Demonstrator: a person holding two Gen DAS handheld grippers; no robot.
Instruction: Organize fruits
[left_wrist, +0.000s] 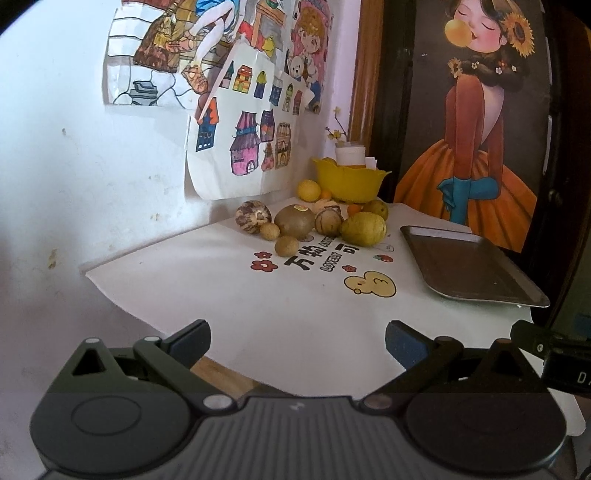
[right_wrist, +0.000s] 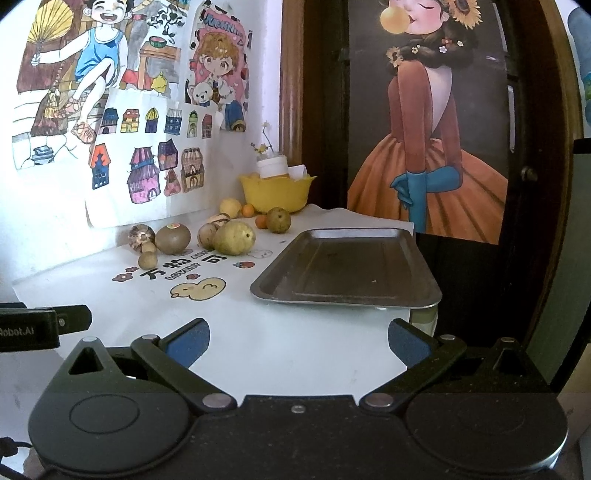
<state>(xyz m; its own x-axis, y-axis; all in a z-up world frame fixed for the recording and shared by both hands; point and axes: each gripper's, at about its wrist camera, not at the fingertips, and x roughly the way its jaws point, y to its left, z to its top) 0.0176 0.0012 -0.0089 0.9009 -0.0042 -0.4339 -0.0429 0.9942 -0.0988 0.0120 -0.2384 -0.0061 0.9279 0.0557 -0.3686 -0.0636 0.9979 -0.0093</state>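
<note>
Right wrist: fruits (right_wrist: 229, 236) well beyond claw (right_wrist: 298, 343) — apart.

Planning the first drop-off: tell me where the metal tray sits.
The metal tray sits empty on the table's right side, right of the fruit pile, before the dancer poster.

White tabletop cover (right_wrist: 295, 332) printed with yellow ducks and red flowers. Dark grey metal tray (right_wrist: 347, 269). Yellow plastic bowl (right_wrist: 275, 192). Mottled yellow-green round fruit (right_wrist: 234, 238); brown round fruit (right_wrist: 172, 239).

tray (right_wrist: 347, 266): dull metal, smooth
bowl (right_wrist: 275, 192): glossy yellow plastic
bench (right_wrist: 258, 332) cover: matt white, printed
drawings (right_wrist: 147, 166): paper
fingers (right_wrist: 188, 341): matt blue pads
</note>
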